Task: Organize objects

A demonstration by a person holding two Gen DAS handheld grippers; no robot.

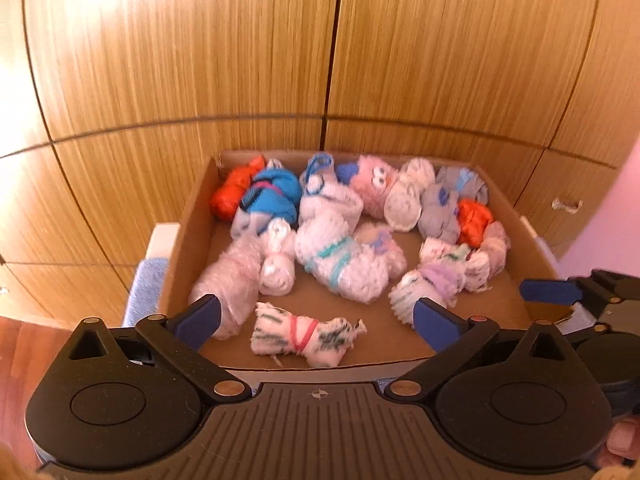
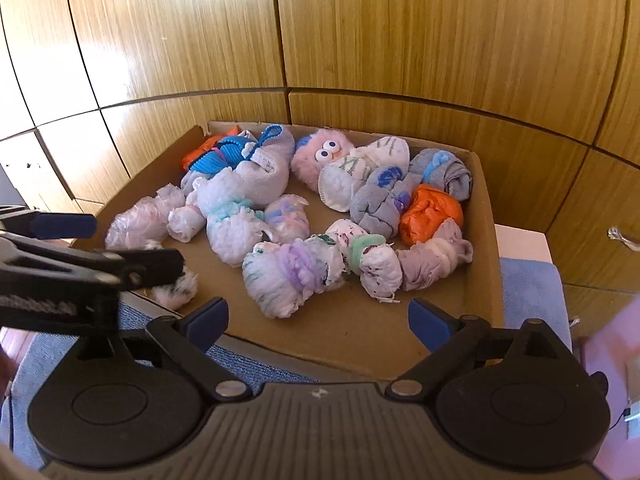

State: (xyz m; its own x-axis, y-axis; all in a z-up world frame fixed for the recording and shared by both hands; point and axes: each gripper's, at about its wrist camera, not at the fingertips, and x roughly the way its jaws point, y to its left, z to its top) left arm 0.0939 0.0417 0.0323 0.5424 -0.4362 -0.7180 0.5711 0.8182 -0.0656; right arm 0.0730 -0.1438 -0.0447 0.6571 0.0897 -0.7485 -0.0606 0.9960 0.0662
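Observation:
A shallow cardboard box (image 1: 192, 232) holds several rolled sock bundles. A white bundle with green marks and a red band (image 1: 304, 338) lies alone by the near wall. My left gripper (image 1: 316, 305) hovers open just over it, with nothing between the blue pads. A pink fuzzy bundle with googly eyes (image 1: 372, 184) sits at the back, and orange bundles (image 1: 232, 192) lie at the back left and right. My right gripper (image 2: 318, 305) is open over the box's near edge (image 2: 360, 360), in front of a white bundle with a purple band (image 2: 292, 276). It is empty.
Wooden cupboard doors (image 1: 240, 80) stand close behind the box. A blue cloth (image 2: 532, 292) lies under and beside the box on a white surface. The left gripper's fingers (image 2: 64, 225) reach in from the left of the right wrist view. Reddish wood floor (image 1: 24, 352) shows at the left.

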